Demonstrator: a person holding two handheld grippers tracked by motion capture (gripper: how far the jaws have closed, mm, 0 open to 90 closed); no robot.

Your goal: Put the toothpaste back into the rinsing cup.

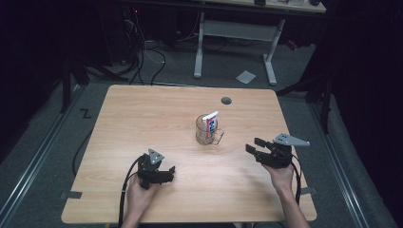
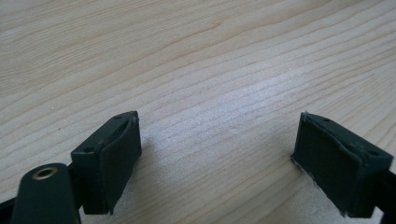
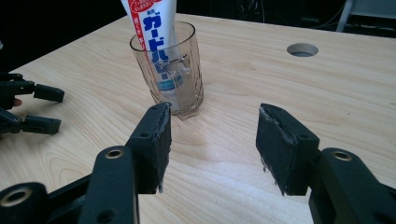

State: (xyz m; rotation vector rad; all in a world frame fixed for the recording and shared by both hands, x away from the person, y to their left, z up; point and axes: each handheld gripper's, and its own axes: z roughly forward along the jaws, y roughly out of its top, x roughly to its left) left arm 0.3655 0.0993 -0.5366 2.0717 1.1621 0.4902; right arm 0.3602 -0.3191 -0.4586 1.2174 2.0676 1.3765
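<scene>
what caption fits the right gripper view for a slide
Open right claw faces a clear handled mug holding a toothpaste tube on the wooden table.

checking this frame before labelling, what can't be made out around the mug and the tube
- Tube: its top is cut off by the upper edge of the right gripper view.
- Tube's print: too small to read in the high view.
- Tube's lower end: blurred behind the ribbed wall of the clear mug.
- Mug's handle: hard to trace, clear against clear.
</scene>
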